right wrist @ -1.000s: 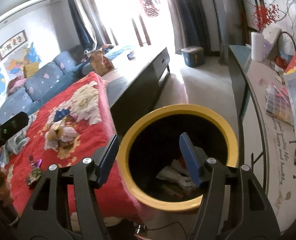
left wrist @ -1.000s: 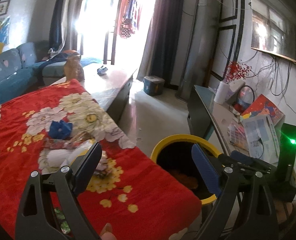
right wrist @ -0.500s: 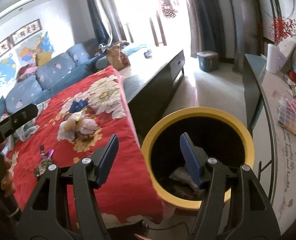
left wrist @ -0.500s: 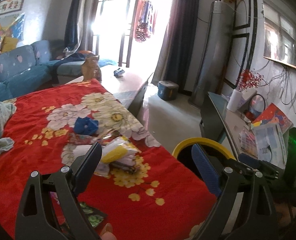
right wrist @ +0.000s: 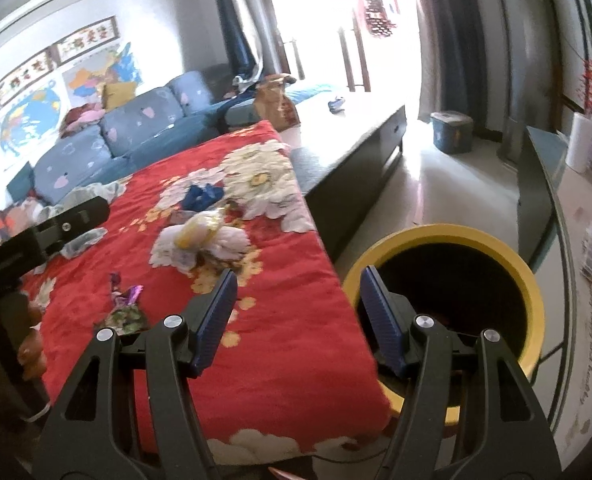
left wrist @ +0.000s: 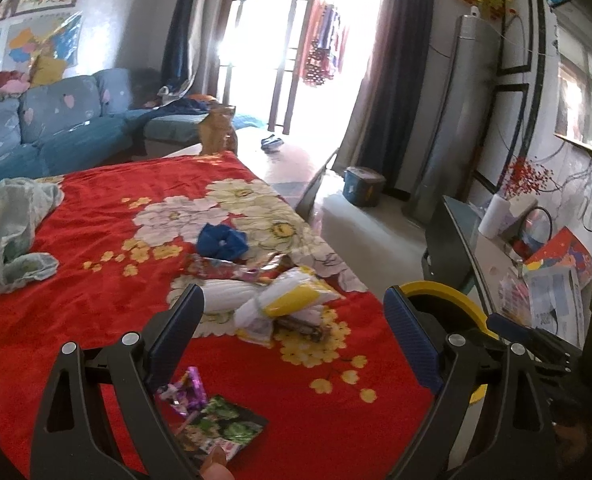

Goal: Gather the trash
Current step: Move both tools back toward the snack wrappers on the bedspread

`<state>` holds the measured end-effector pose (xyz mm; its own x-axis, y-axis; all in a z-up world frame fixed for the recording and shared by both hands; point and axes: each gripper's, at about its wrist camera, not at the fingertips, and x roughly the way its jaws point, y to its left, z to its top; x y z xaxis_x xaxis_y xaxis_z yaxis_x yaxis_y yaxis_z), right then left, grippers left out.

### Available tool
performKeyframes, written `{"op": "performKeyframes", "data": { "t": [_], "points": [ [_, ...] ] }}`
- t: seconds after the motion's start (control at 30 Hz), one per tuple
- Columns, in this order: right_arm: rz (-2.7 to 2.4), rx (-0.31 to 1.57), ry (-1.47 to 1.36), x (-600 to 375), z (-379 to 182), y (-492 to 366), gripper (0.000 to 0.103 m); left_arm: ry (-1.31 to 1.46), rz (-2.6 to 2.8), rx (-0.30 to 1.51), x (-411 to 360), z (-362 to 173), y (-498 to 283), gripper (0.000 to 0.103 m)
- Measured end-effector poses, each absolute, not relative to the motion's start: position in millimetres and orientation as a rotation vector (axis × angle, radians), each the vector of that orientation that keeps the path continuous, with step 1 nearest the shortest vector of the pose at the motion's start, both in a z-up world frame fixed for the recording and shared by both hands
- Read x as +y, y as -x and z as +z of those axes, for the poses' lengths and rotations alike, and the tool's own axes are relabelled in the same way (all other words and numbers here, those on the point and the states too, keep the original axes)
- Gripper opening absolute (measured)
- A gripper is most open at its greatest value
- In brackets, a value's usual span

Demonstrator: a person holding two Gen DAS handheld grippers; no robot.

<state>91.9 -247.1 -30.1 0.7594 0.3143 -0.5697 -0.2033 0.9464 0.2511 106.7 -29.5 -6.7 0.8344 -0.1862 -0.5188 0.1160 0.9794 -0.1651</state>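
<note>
Red floral cloth: both tongs hover tilted downward, empty, jaws apart.

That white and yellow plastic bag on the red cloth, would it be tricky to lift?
The white and yellow bag looks crumpled and thin, so probably light and floppy. Its glossy film may slip between the pads, and, lying among other wrappers, it might drag one along.

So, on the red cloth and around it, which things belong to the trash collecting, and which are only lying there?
For the job:
- white and yellow wrapper pile
- purple wrapper
- green packet
- blue crumpled piece
- yellow bin
- left claw and right claw, both open and empty

Only lying about:
- pale green cloth
- blue sofa
- paper roll
</note>
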Motion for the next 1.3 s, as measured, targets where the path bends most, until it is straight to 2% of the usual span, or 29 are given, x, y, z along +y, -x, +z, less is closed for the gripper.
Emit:
{"op": "performKeyframes", "data": {
  "t": [0.73, 1.07, 1.3],
  "points": [
    [0.417, 0.688, -0.136, -174.2, -21.5, -127.8, 0.056, 0.206, -0.014, 0.615, 38.1, -27.9, -108.0, 0.088],
    [0.432, 0.748, -0.175, -157.1, -36.0, -161.3, 0.044, 0.258, 0.017, 0.692, 63.3, -51.5, -115.0, 0.087],
    [0.439, 0.792, -0.214, -153.3, -46.0, -186.6, 0.039, 0.302, 0.002, 0.754, 72.3, -67.2, -119.2, 0.074]
  ]
}}
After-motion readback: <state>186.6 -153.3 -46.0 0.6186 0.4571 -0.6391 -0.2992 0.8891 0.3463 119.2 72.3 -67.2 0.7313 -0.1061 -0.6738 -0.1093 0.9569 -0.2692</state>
